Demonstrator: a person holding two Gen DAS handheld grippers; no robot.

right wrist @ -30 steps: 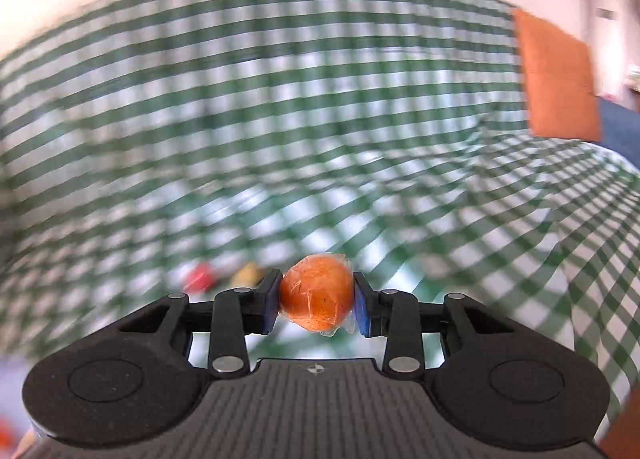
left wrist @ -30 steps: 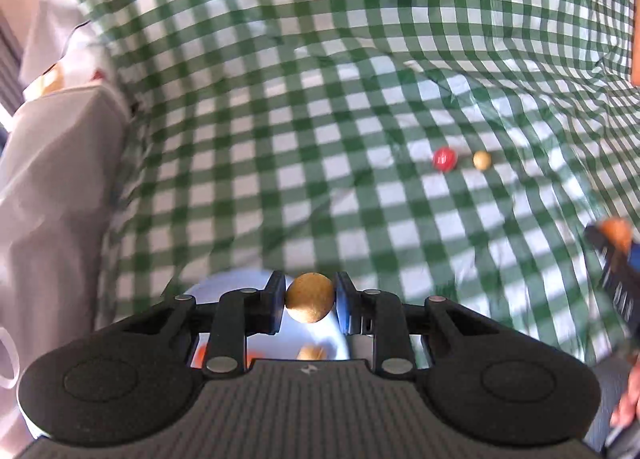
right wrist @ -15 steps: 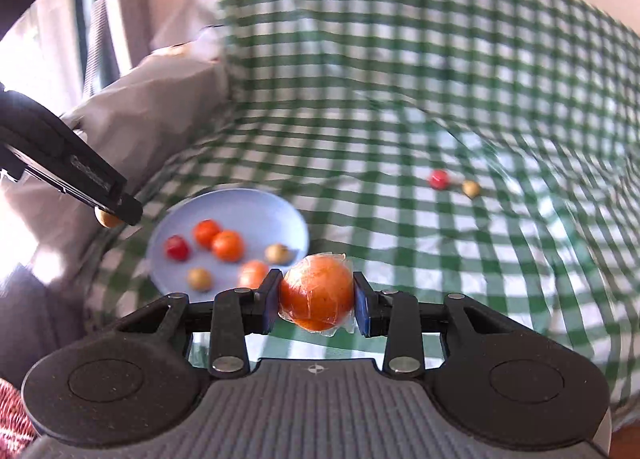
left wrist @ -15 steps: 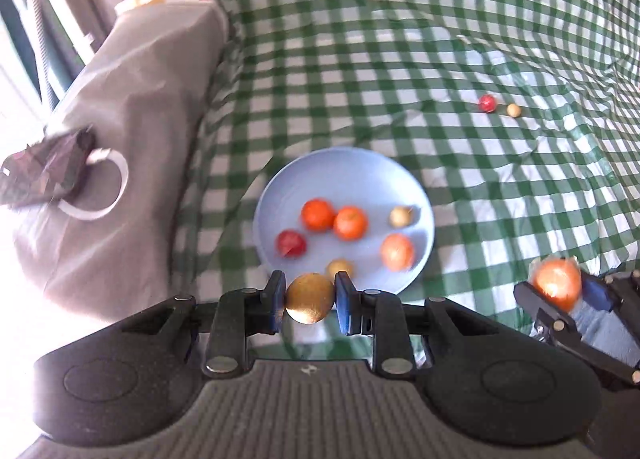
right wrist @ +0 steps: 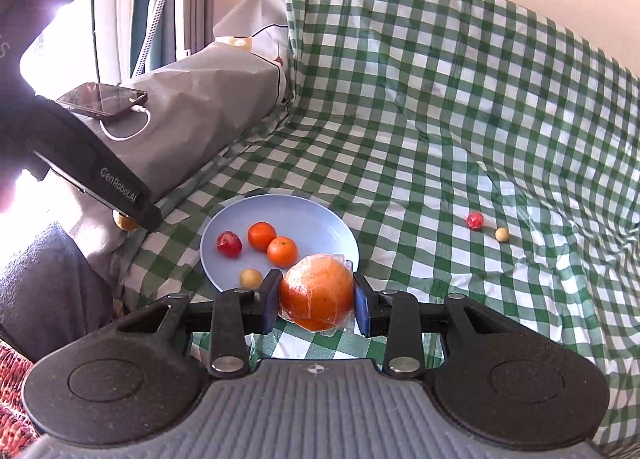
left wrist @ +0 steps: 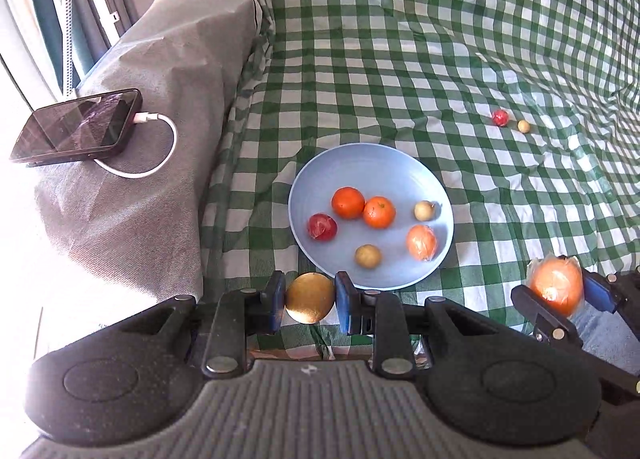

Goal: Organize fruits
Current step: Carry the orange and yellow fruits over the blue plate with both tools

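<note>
While a golden fruit [left wrist: 310, 298] is pinched by the left gripper [left wrist: 310, 299] and a wrapped orange [right wrist: 317, 298] by the right gripper [right wrist: 317, 299], release is best made over bare plate [left wrist: 372, 167] at 12 o'clock.

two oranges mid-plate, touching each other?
Touching. In the left wrist view the left orange and right orange on the blue plate meet with no plate visible between them.
</note>
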